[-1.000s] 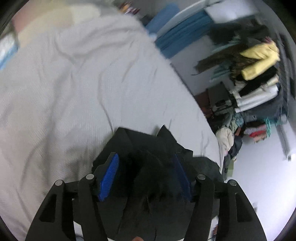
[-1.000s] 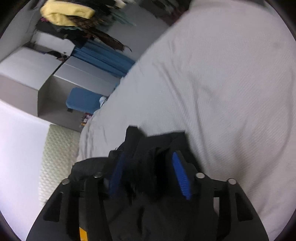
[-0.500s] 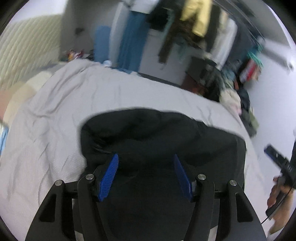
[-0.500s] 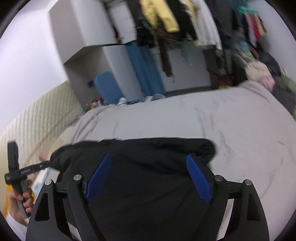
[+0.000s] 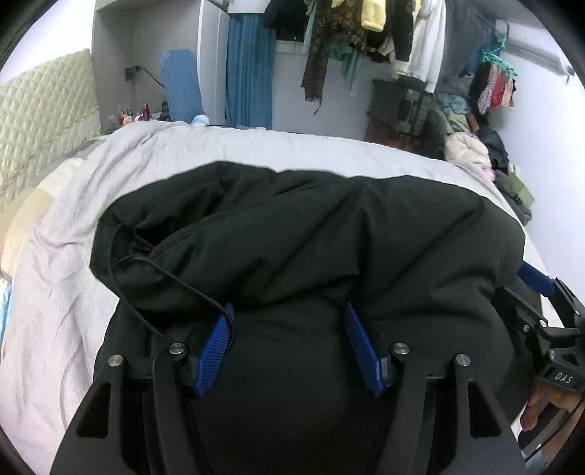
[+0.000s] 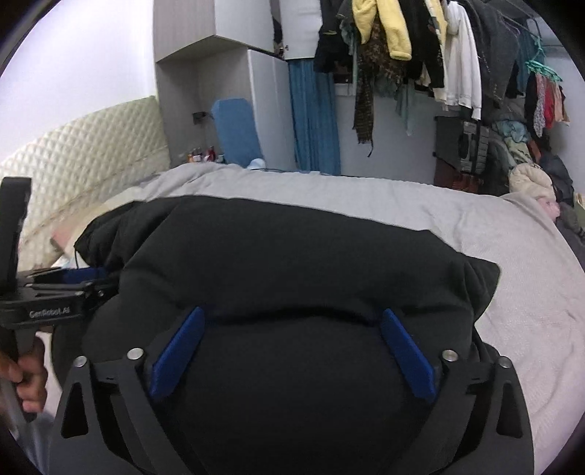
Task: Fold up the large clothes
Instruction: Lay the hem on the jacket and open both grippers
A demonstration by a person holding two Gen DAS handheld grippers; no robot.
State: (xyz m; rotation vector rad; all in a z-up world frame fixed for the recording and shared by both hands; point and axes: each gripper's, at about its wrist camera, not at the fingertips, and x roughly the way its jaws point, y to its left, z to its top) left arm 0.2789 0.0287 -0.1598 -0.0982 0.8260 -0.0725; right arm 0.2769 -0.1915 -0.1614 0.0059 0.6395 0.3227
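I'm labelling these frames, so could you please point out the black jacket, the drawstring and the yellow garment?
black jacket (image 5: 310, 234), left wrist view, upper folded bulk
drawstring (image 5: 175, 279), left wrist view, mid cord
yellow garment (image 6: 396, 31), right wrist view, hanging sleeve

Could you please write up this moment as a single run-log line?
step: fold laid | black padded jacket bunched on grey bedspread | left gripper: jacket between pads | right gripper: jaws opening over jacket
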